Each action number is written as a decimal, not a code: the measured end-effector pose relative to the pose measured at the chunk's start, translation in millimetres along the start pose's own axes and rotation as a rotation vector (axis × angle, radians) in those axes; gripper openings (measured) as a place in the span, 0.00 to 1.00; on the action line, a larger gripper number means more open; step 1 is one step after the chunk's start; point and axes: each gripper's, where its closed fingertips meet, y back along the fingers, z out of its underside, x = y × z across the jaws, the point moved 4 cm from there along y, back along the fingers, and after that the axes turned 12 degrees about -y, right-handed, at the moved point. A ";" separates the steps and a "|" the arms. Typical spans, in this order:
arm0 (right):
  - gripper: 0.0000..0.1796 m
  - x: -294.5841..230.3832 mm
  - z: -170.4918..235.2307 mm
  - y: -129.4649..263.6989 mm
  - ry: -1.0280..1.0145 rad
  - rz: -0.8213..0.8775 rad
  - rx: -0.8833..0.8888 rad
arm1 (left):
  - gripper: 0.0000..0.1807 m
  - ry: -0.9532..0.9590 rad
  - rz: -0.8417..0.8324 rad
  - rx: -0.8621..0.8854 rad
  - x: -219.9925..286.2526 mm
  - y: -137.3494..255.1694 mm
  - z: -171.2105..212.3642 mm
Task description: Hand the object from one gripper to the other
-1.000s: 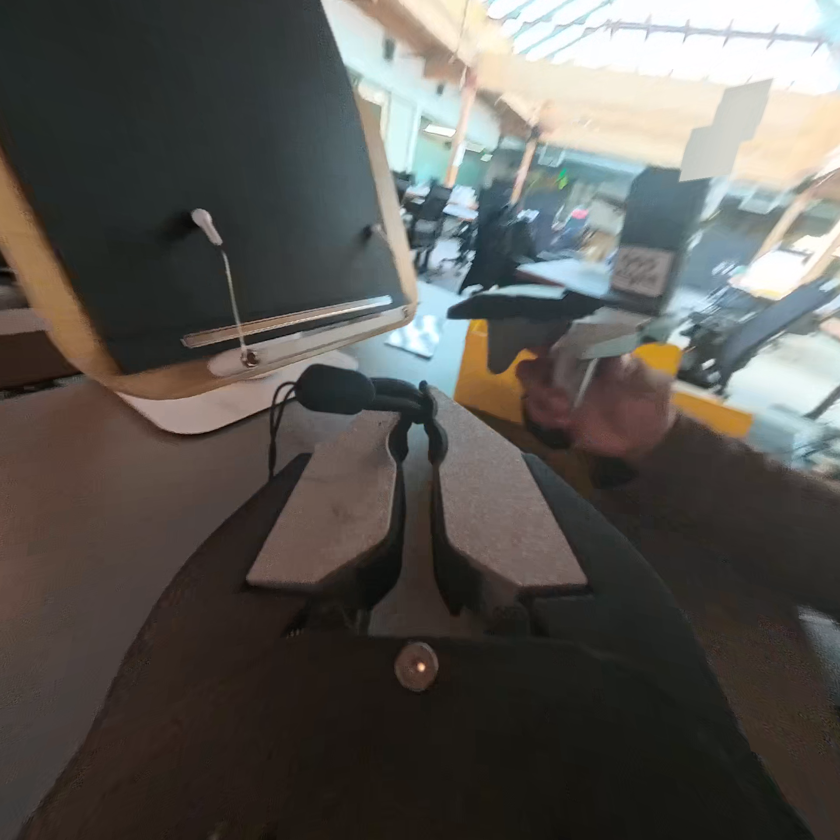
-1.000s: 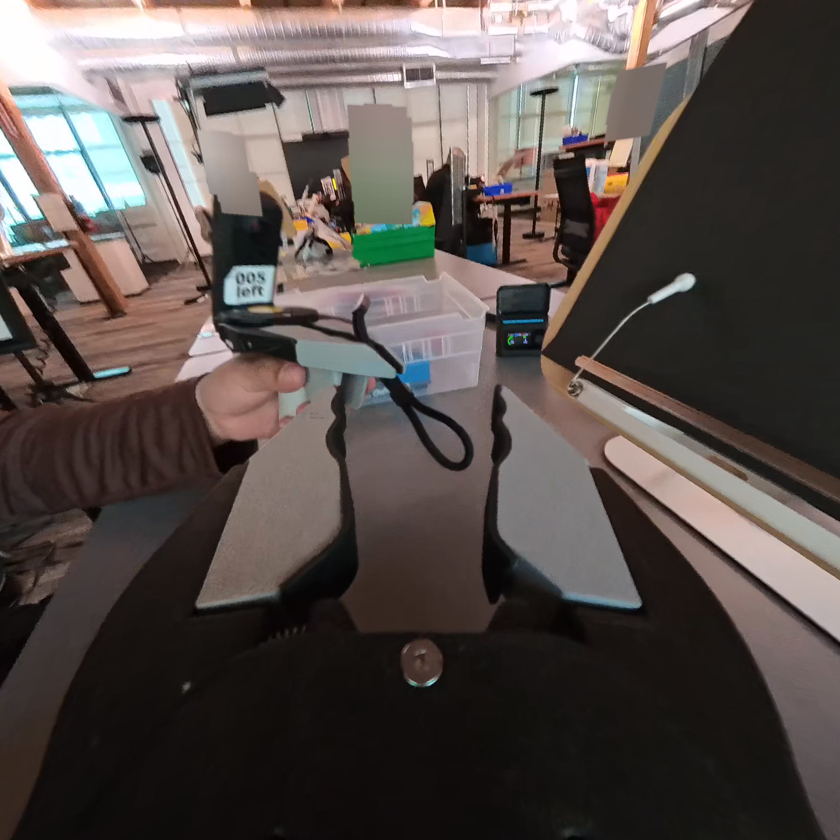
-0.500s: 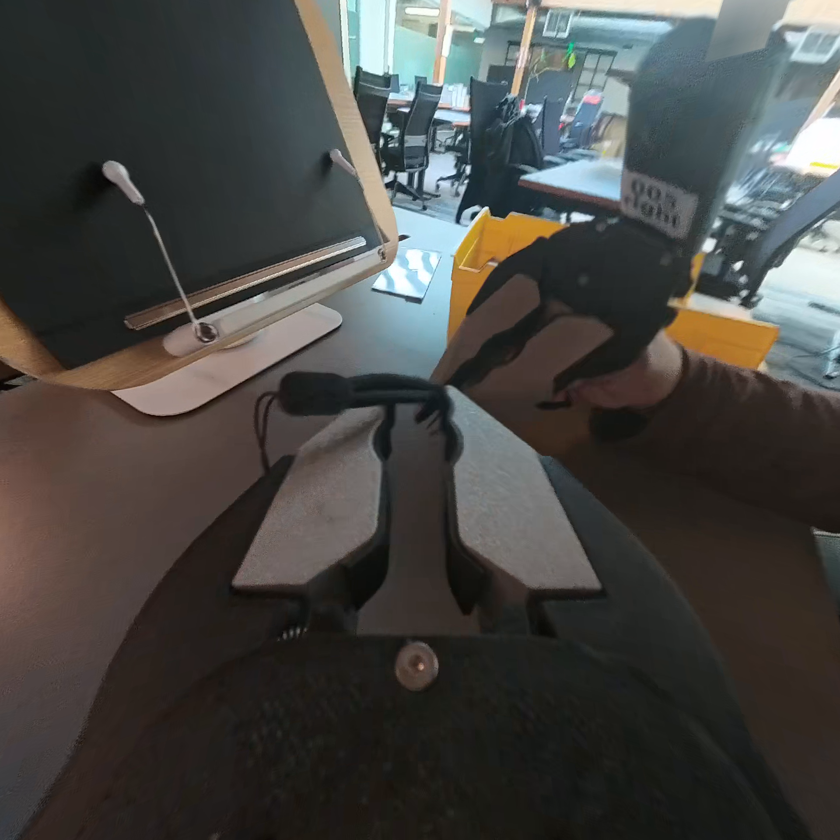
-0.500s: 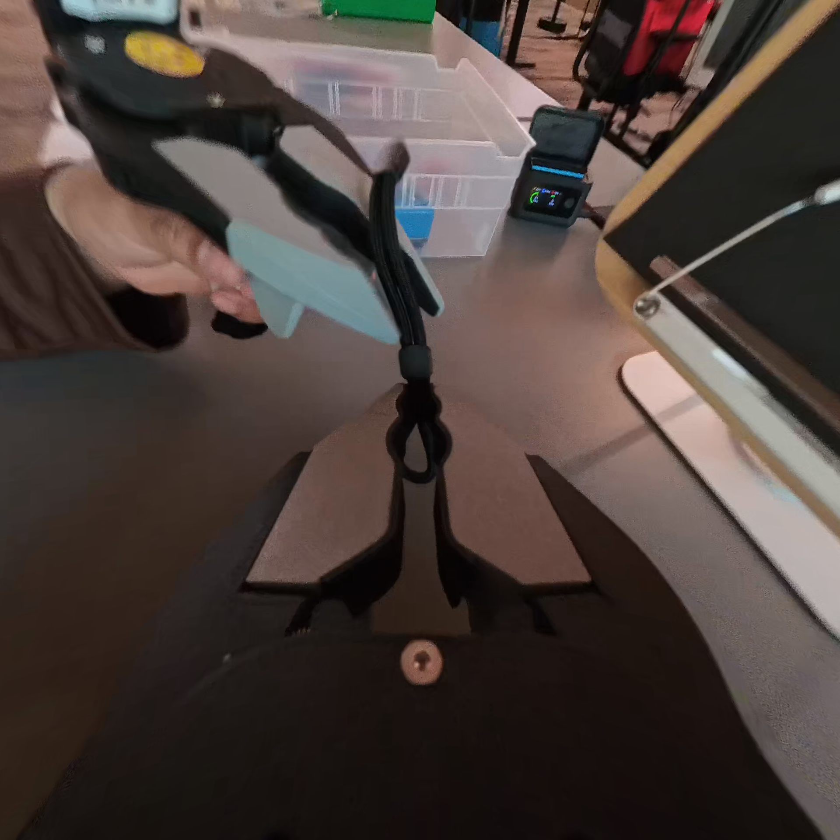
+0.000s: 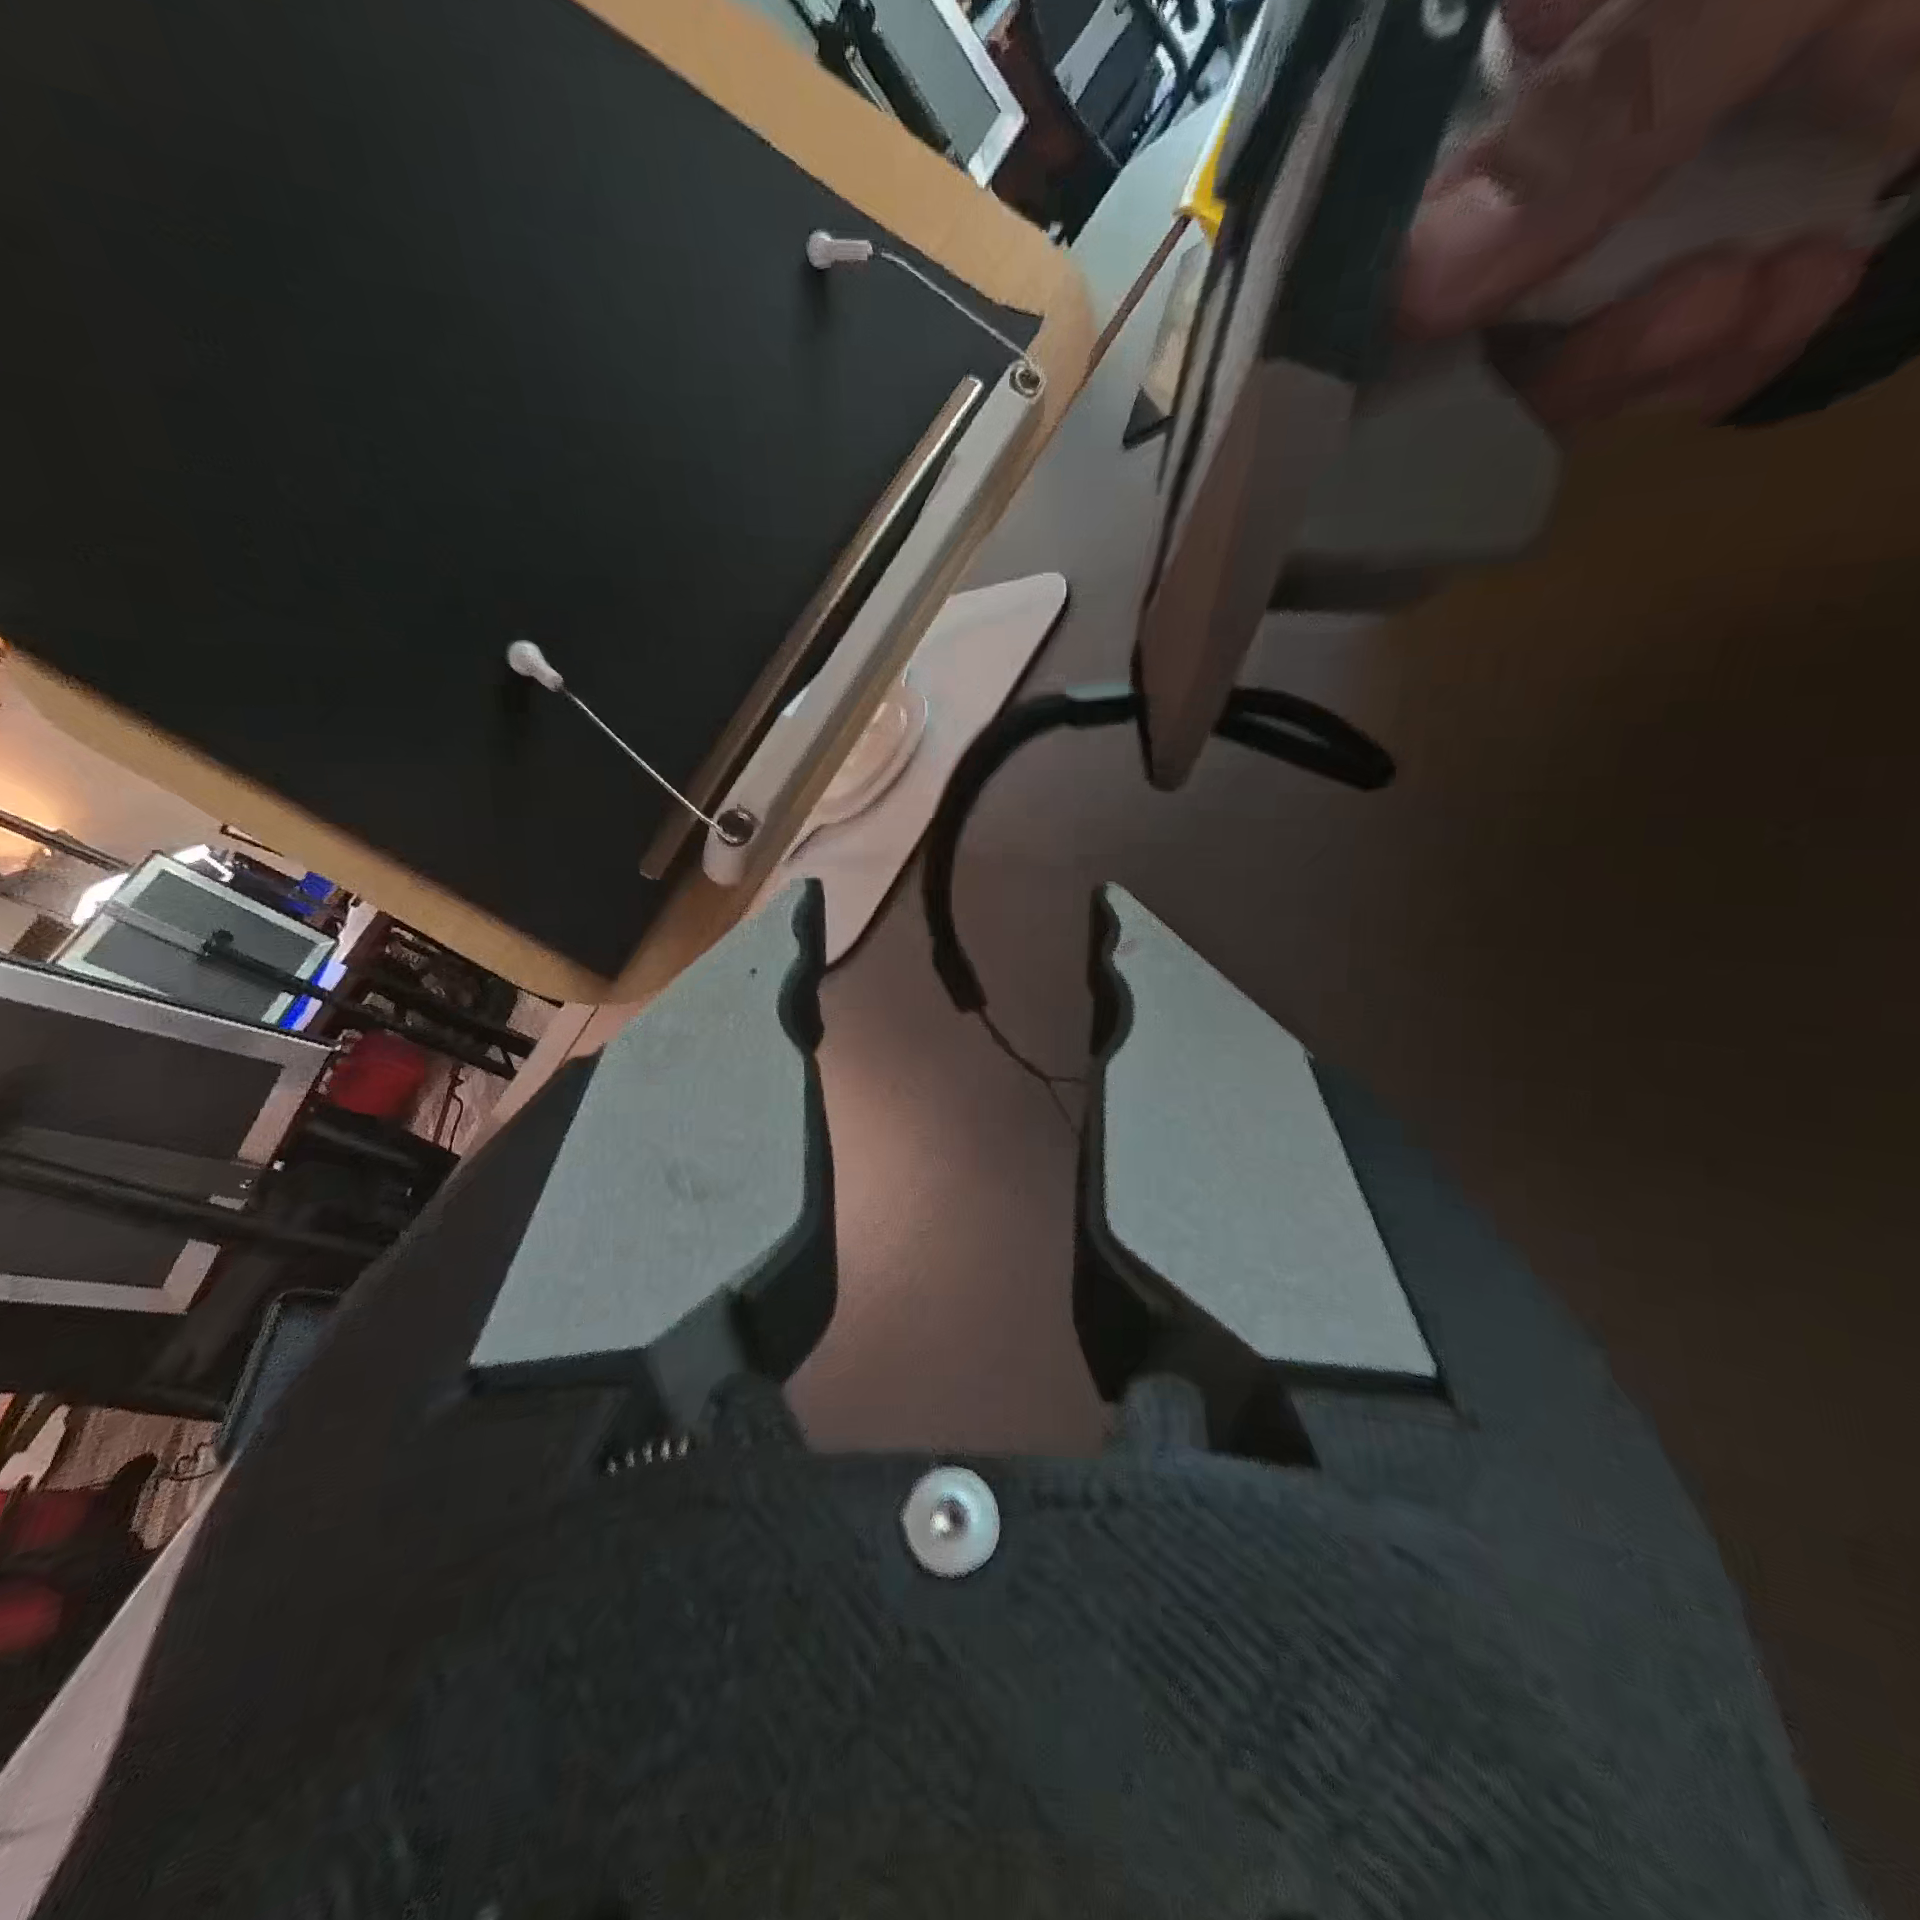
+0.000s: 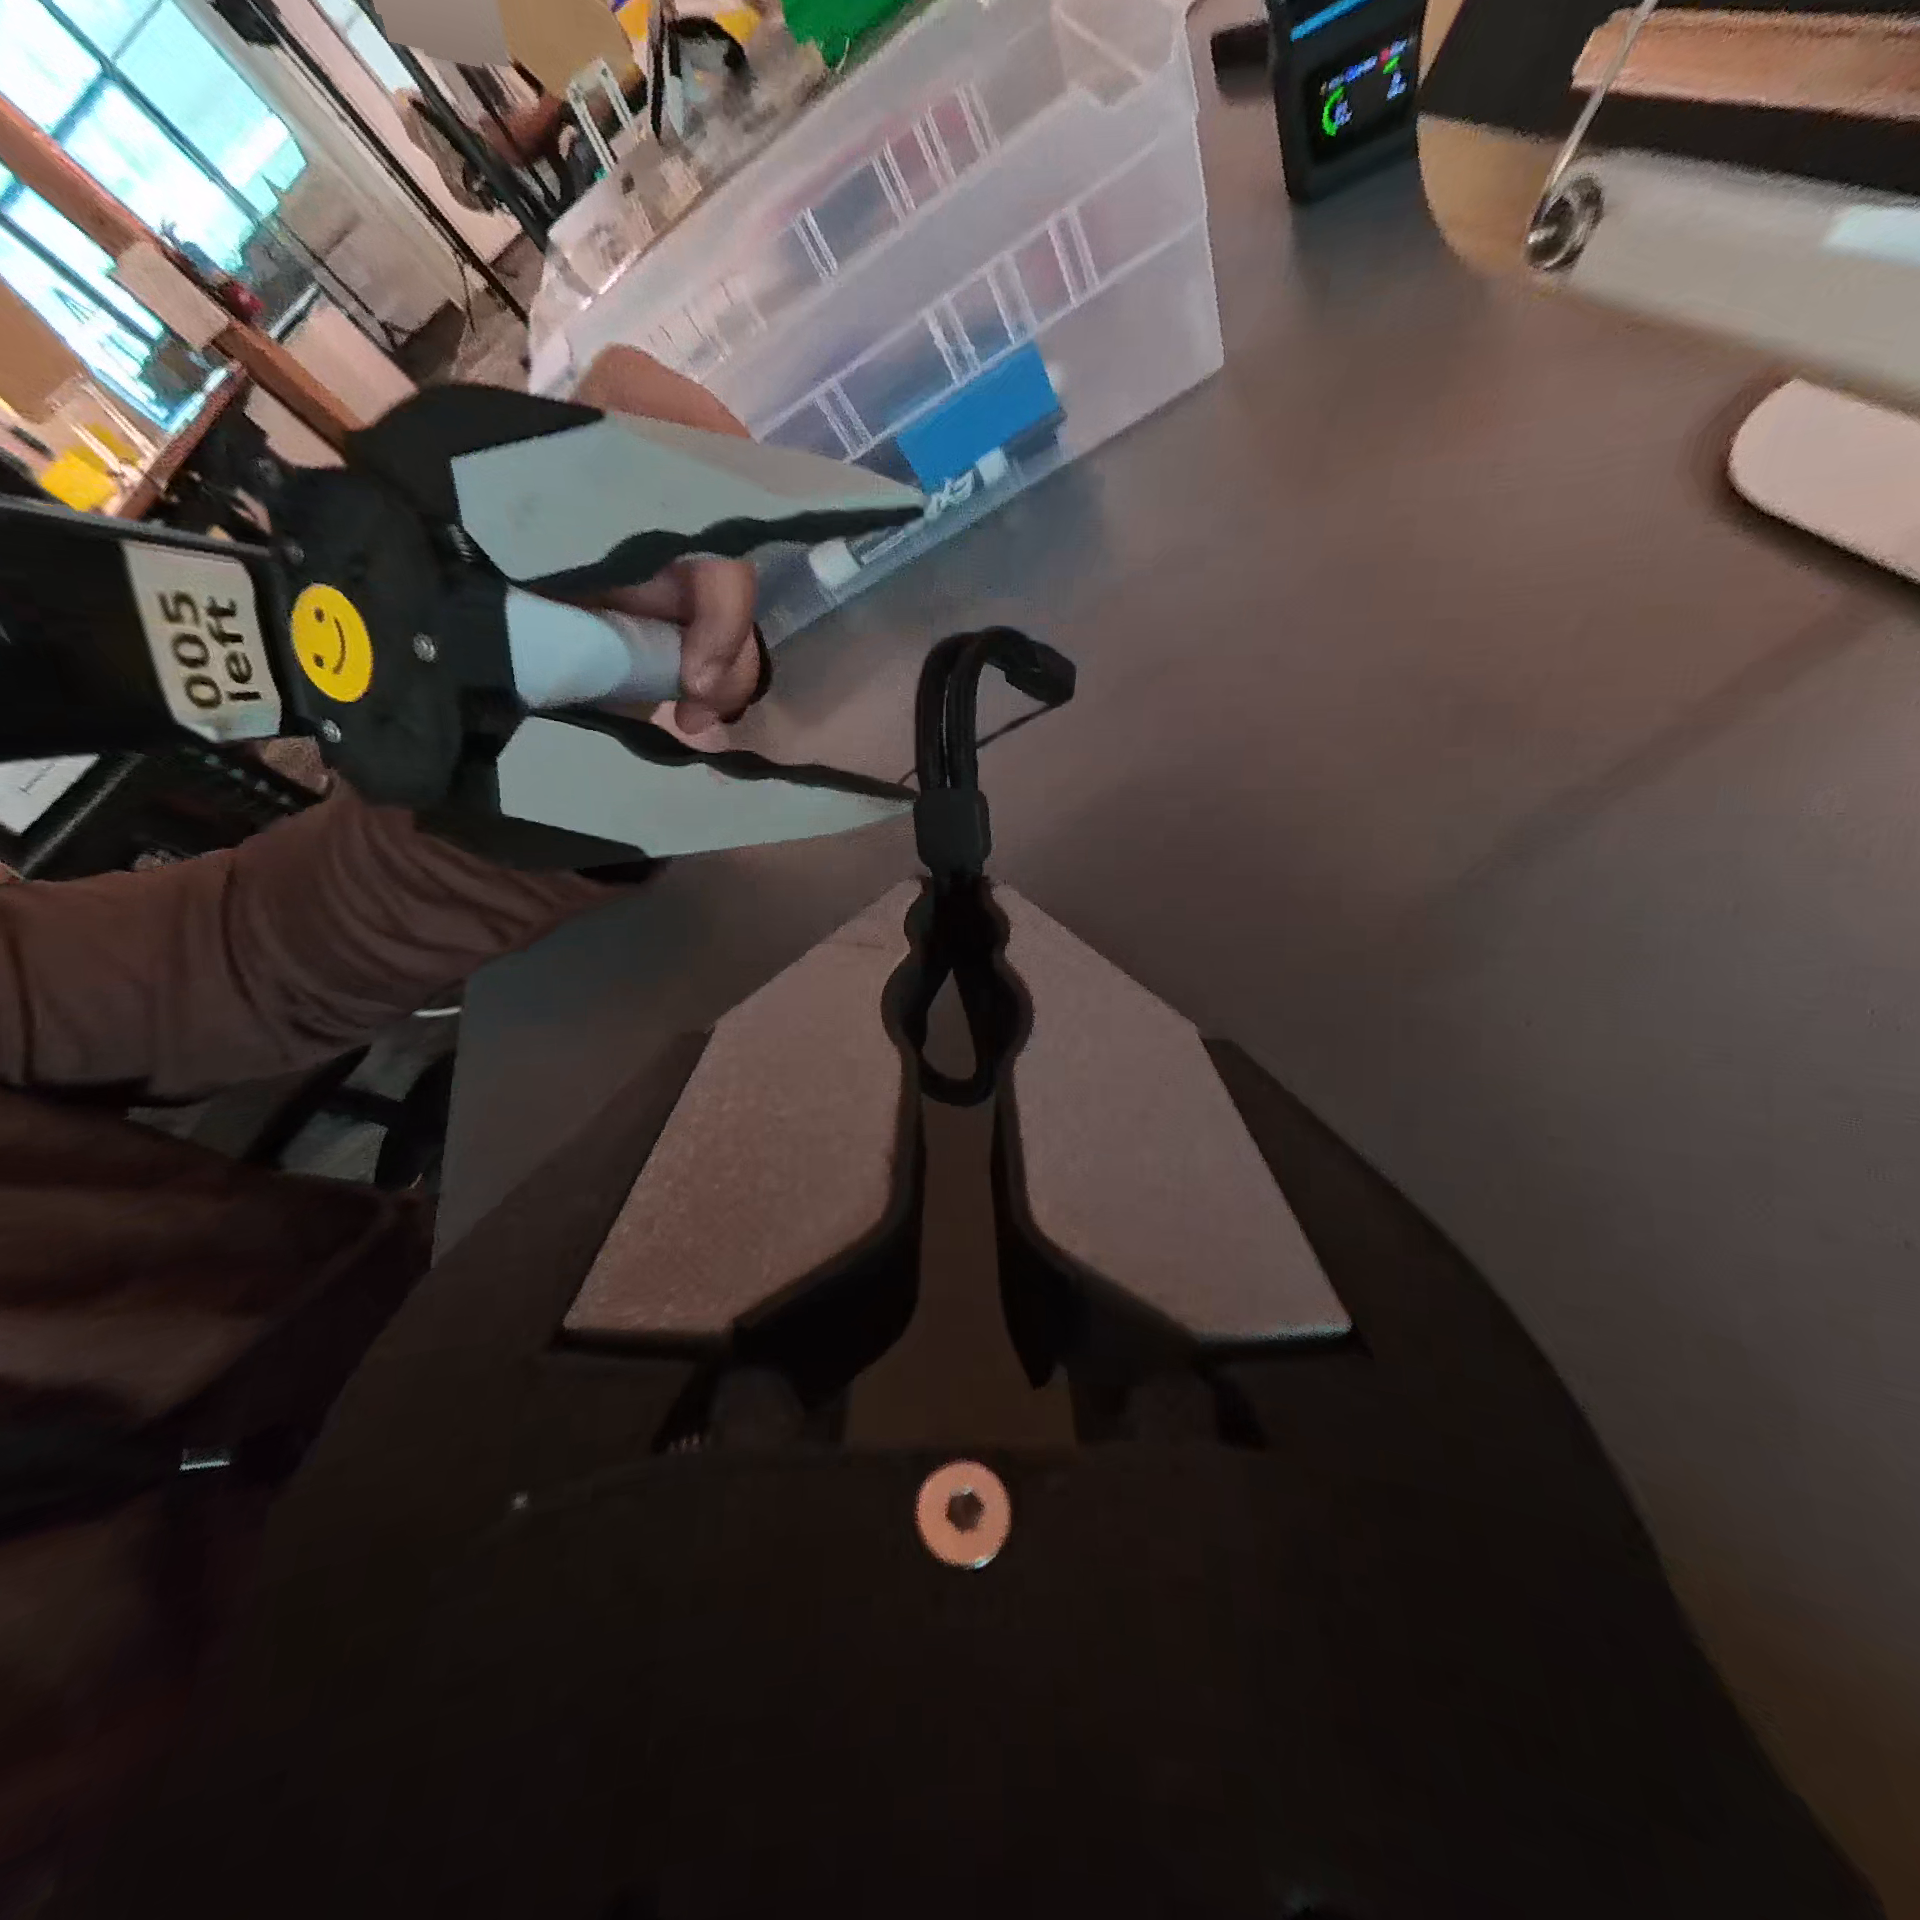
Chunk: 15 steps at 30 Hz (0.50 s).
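Observation:
The object is a black cord with a loop and a slider. My right gripper is shut on its loop, and the free end curls above the fingertips. My left gripper shows at the left of the right wrist view, held by a hand, open, with its fingertips on either side of the cord's upper end. In the left wrist view my left gripper is open and empty. The cord hangs just beyond it from the right gripper's fingers.
A black board with a wooden rim stands on a white base on the dark table. A clear plastic organiser box and a small black device with a lit screen stand farther back.
My right gripper went from open to shut on the cord's loop. My left gripper, shut on the cord before, has opened and let go. Both views have tilted.

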 end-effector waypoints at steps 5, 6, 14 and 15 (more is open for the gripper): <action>0.02 -15.0 11.5 -9.5 0.034 -0.071 -0.095 | 0.20 -0.079 -0.022 0.029 0.2 1.4 -0.6; 0.02 -16.3 13.5 -11.4 0.048 -0.067 -0.110 | 0.15 -0.086 -0.018 0.041 1.5 1.5 -2.1; 0.27 -32.1 -24.1 23.4 0.168 -0.114 0.202 | 0.00 0.506 0.123 0.143 -19.0 3.4 1.6; 0.28 -32.4 -30.3 32.4 0.168 -0.117 0.260 | 0.00 0.610 0.145 0.164 -23.2 3.9 5.1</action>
